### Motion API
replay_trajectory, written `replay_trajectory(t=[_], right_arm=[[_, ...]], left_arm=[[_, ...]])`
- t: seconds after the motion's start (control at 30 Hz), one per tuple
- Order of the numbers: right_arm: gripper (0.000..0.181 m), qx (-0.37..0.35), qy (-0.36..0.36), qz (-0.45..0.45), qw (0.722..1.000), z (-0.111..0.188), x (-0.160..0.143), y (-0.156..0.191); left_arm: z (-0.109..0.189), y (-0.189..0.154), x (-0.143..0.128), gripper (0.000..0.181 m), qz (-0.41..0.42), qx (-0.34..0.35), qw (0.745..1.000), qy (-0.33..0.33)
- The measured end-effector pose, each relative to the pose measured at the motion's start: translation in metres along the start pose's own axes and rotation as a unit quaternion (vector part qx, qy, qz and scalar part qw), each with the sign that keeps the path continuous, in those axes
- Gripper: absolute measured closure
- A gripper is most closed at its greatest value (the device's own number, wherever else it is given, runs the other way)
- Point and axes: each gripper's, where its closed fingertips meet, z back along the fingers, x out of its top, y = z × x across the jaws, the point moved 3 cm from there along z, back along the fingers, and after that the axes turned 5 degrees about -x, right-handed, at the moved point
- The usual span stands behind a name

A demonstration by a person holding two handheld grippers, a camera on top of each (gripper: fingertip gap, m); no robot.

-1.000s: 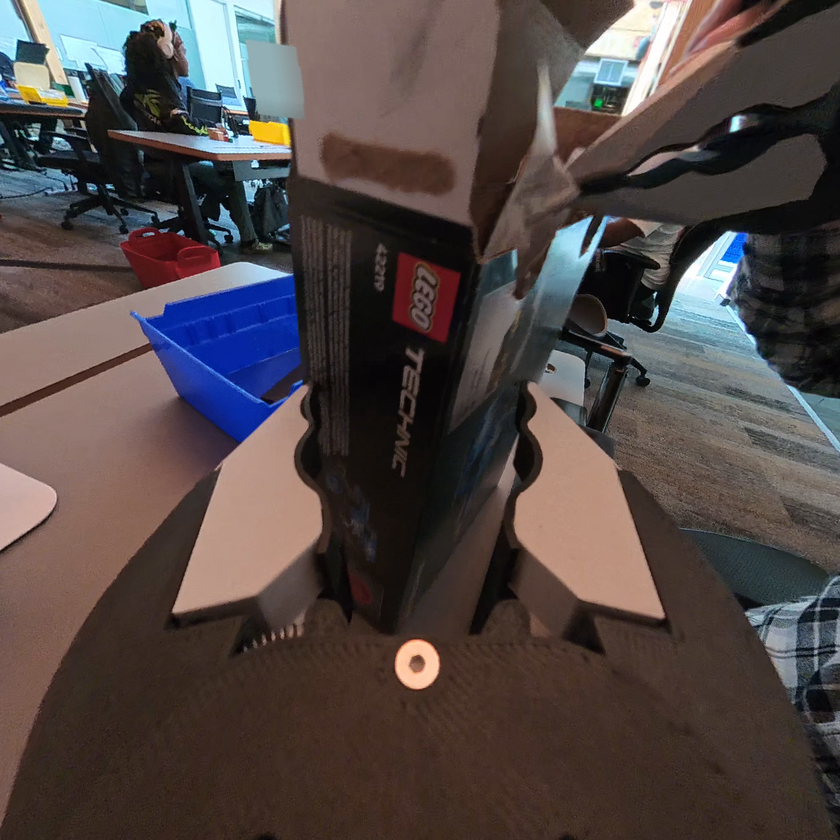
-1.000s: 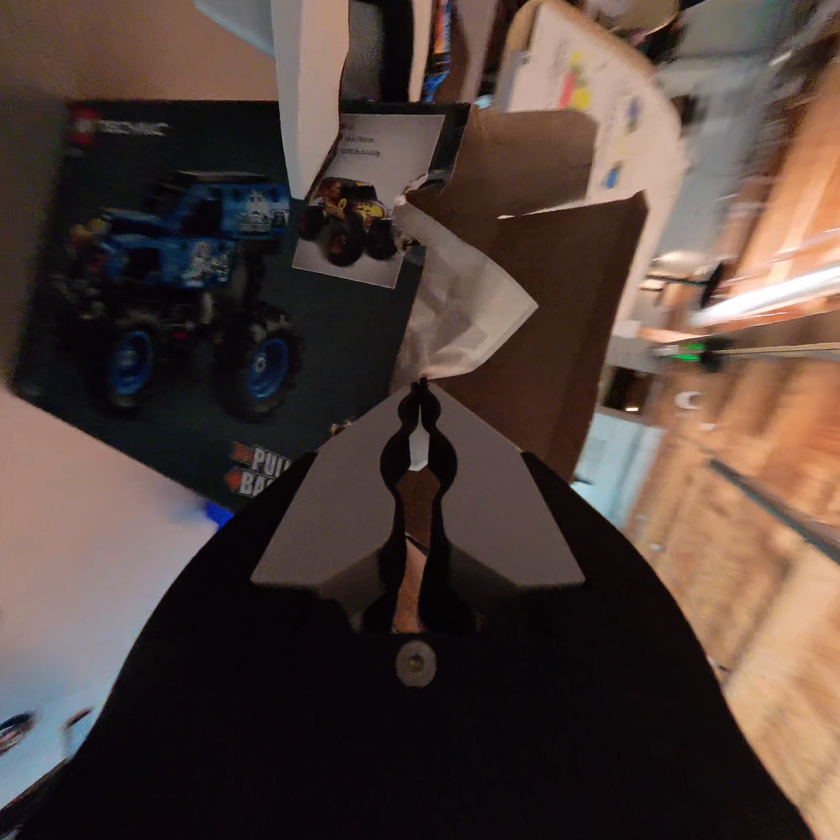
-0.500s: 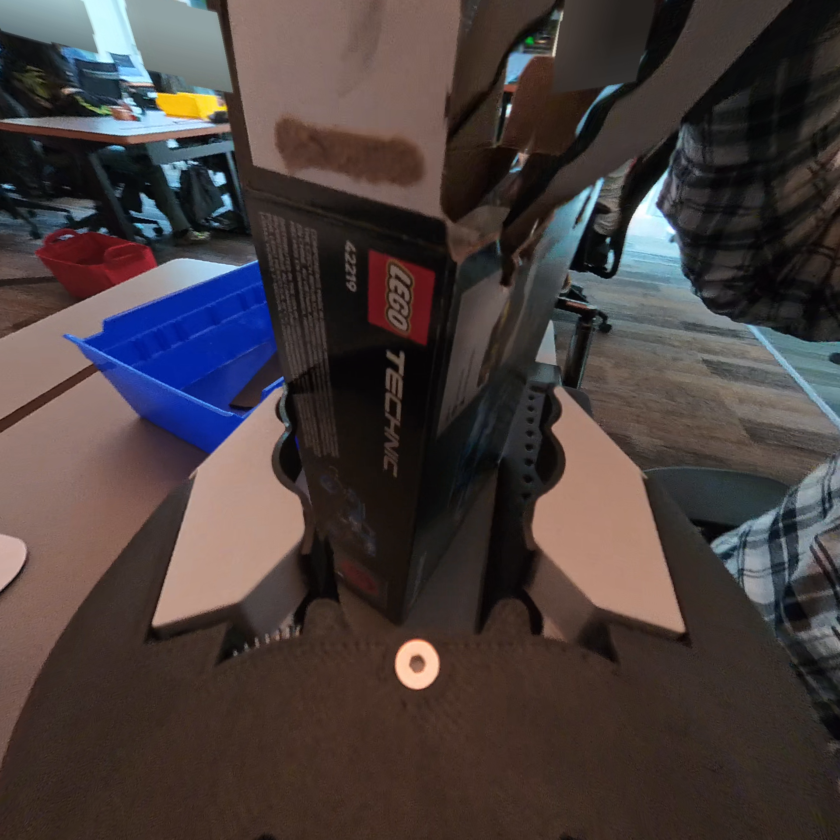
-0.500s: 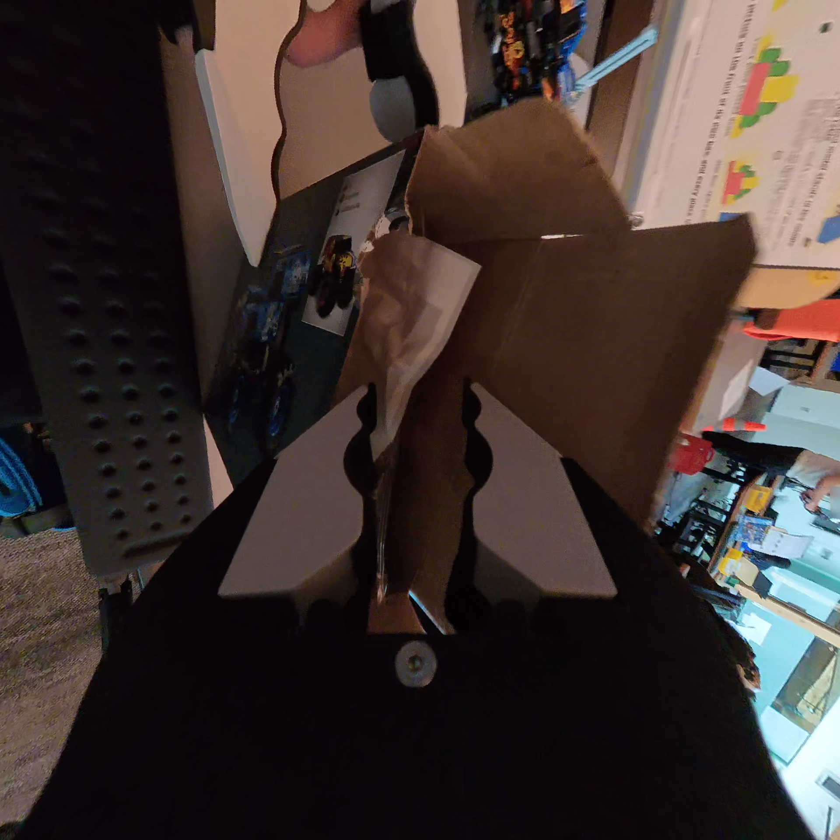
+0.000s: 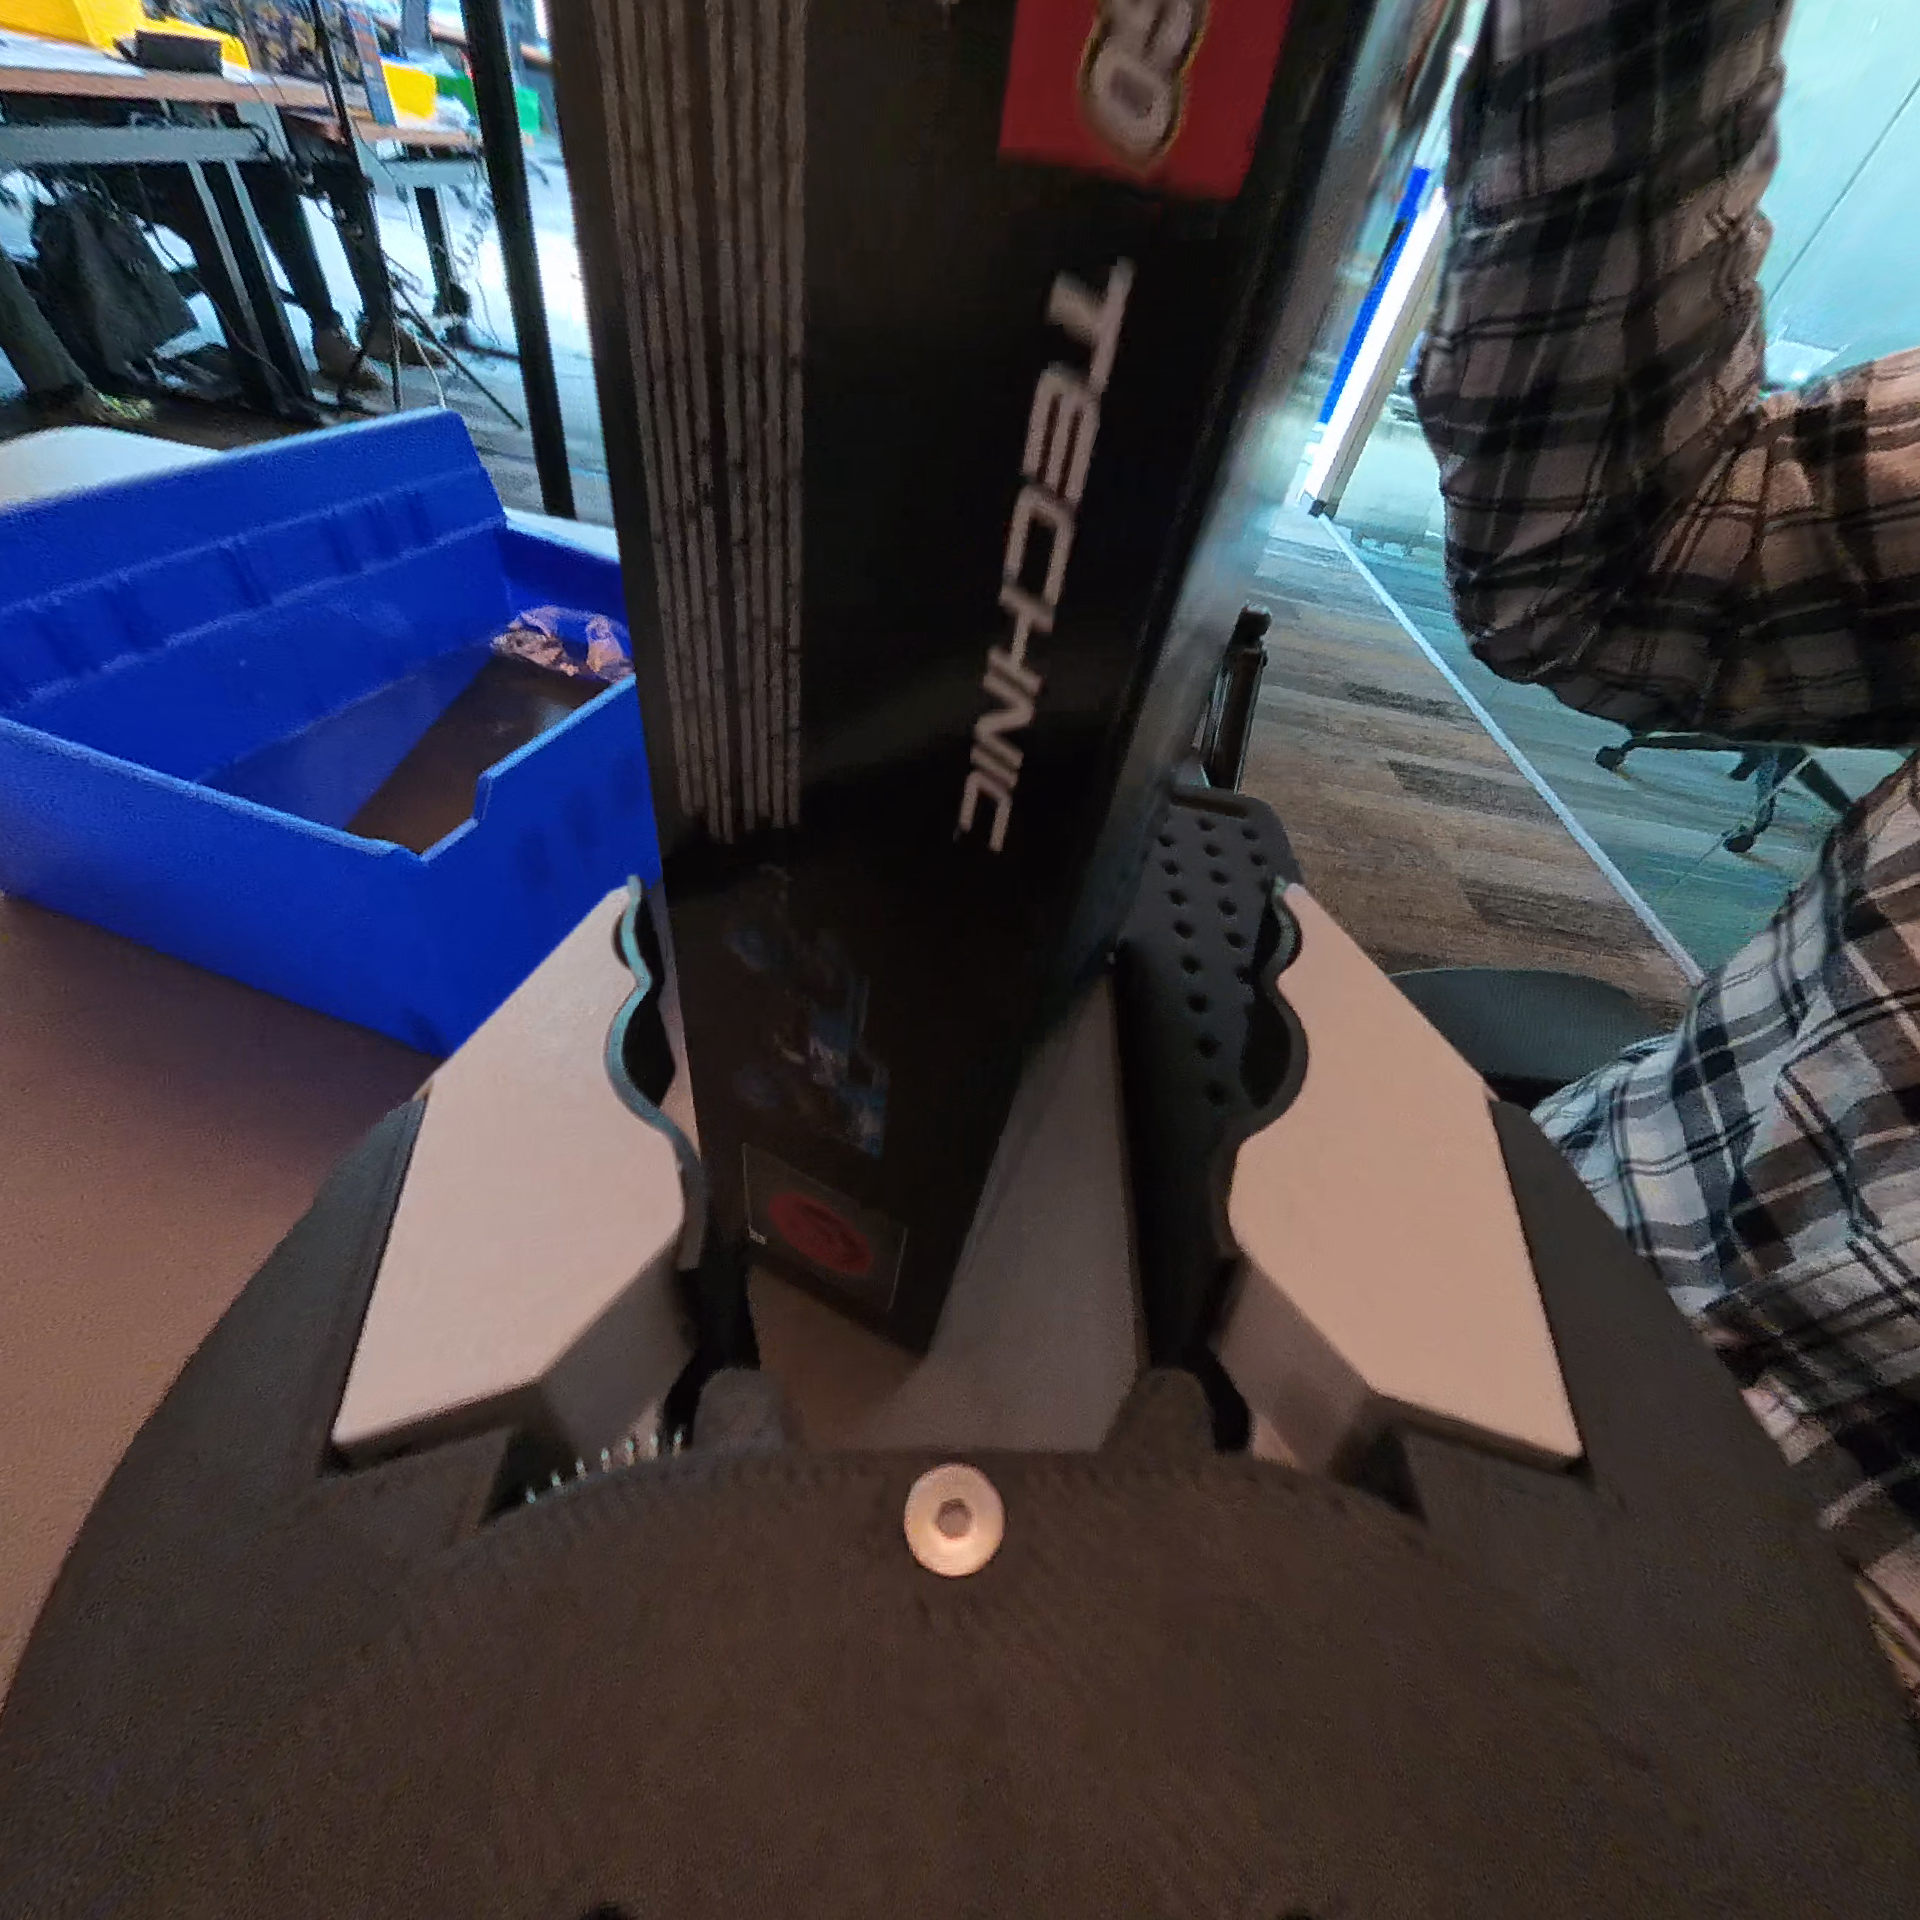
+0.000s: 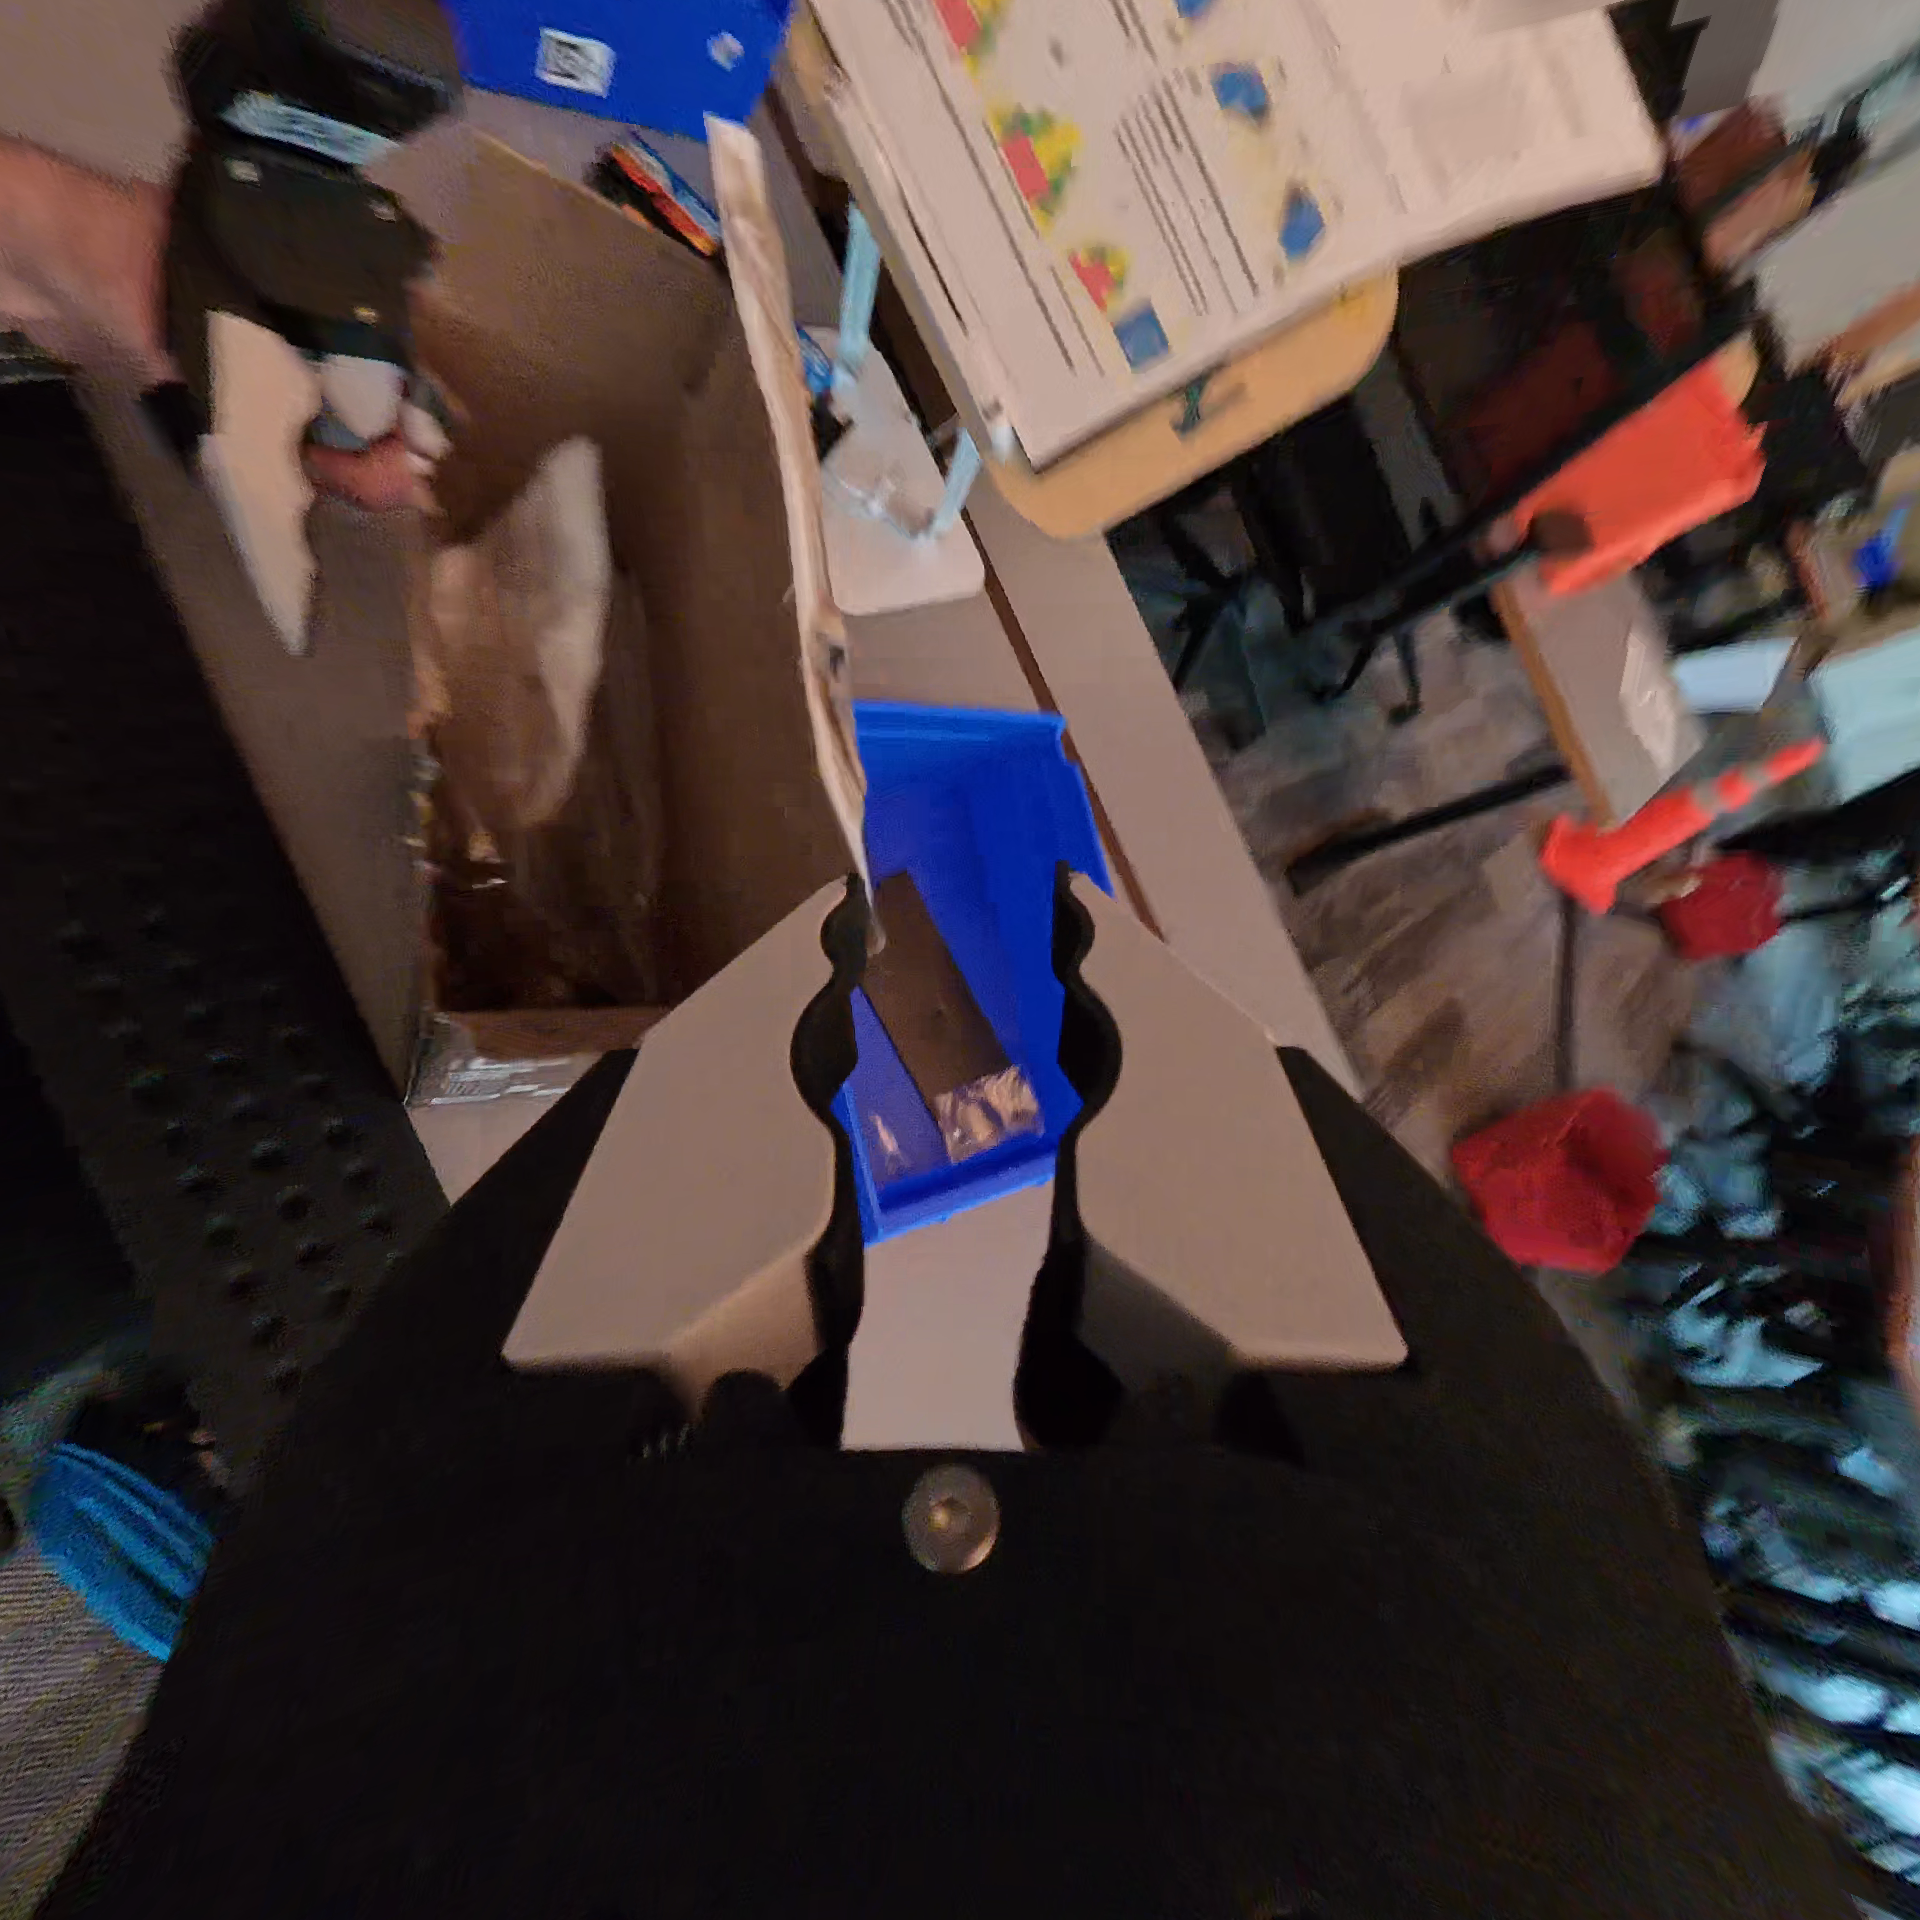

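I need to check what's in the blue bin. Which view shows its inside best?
The right wrist view: it looks down into the blue bin, showing a dark flat piece and crinkled clear plastic. The left wrist view shows the bin side-on, partly hidden by the dark box.
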Motion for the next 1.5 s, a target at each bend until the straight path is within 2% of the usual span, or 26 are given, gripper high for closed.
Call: replay_trajectory(t=[0.1, 0.17, 0.27, 0.3, 0.33, 0.47, 0.53, 0.63, 0.73, 0.87, 1.0, 1.03, 1.17, 1.3, 1.33, 1.37, 1.4, 1.47, 1.5], right_arm=[[0.143, 0.015, 0.054, -0.043, 0.997, -0.039, -0.048, -0.019], [0.144, 0.049, 0.035, -0.089, 0.994, -0.06, -0.064, -0.023], [0.149, 0.106, -0.05, -0.145, 0.983, -0.069, -0.064, -0.02], [0.149, 0.104, -0.057, -0.151, 0.981, -0.071, -0.068, -0.022], [0.148, 0.1, -0.065, -0.158, 0.98, -0.073, -0.073, -0.027], [0.15, 0.085, -0.076, -0.216, 0.97, -0.081, -0.103, -0.05], [0.149, 0.071, -0.033, -0.22, 0.972, -0.097, -0.13, -0.054], [0.142, 0.08, 0.083, -0.201, 0.973, -0.14, -0.181, -0.045], [0.131, 0.098, 0.17, -0.165, 0.967, -0.186, -0.223, -0.032], [0.125, 0.128, 0.273, -0.114, 0.947, -0.235, -0.272, -0.018], [0.125, 0.168, 0.309, -0.097, 0.931, -0.259, -0.287, -0.007], [0.13, 0.175, 0.306, -0.107, 0.93, -0.261, -0.284, -0.007], [0.181, 0.202, 0.295, -0.117, 0.927, -0.265, -0.279, -0.002], [0.181, 0.198, 0.291, -0.108, 0.93, -0.265, -0.277, -0.005], [0.175, 0.193, 0.279, -0.116, 0.934, -0.266, -0.273, -0.007], [0.142, 0.181, 0.282, -0.116, 0.935, -0.267, -0.272, -0.01], [0.121, 0.17, 0.298, -0.105, 0.933, -0.268, -0.275, -0.012], [0.115, 0.176, 0.329, -0.092, 0.923, -0.271, -0.281, -0.009], [0.12, 0.187, 0.344, -0.09, 0.916, -0.274, -0.285, -0.006]], left_arm=[[-0.009, 0.002, -0.01, 0.066, 0.012, -0.019, 1.0, 0.015], [-0.014, 0.004, -0.015, 0.07, 0.012, -0.024, 0.999, 0.024], [-0.02, 0.008, -0.019, 0.083, 0.02, -0.03, 0.999, 0.028], [-0.022, 0.007, -0.02, 0.084, 0.019, -0.035, 0.999, 0.027], [-0.023, 0.004, -0.02, 0.093, 0.016, -0.045, 0.999, 0.023], [-0.029, -0.001, -0.022, 0.094, -0.019, -0.034, 0.999, 0.036], [-0.029, -0.003, -0.023, 0.095, -0.028, -0.032, 0.998, 0.045], [-0.02, -0.002, -0.024, 0.095, -0.024, -0.031, 0.998, 0.048], [-0.008, -0.001, -0.026, 0.095, -0.027, -0.022, 0.998, 0.057], [0.008, -0.002, -0.03, 0.095, -0.036, -0.004, 0.998, 0.059], [0.023, 0.0, -0.033, 0.095, -0.033, 0.008, 0.998, 0.06], [0.025, 0.001, -0.033, 0.095, -0.033, 0.009, 0.998, 0.06], [0.028, 0.003, -0.034, 0.095, -0.033, 0.012, 0.998, 0.061], [0.028, 0.002, -0.034, 0.095, -0.037, 0.015, 0.997, 0.065], [0.028, 0.002, -0.034, 0.095, -0.038, 0.015, 0.997, 0.065], [0.028, 0.001, -0.034, 0.095, -0.039, 0.016, 0.997, 0.066], [0.028, 0.001, -0.035, 0.095, -0.039, 0.017, 0.997, 0.067], [0.028, 0.001, -0.034, 0.095, -0.04, 0.017, 0.997, 0.068], [0.027, 0.001, -0.034, 0.095, -0.04, 0.017, 0.997, 0.068]])
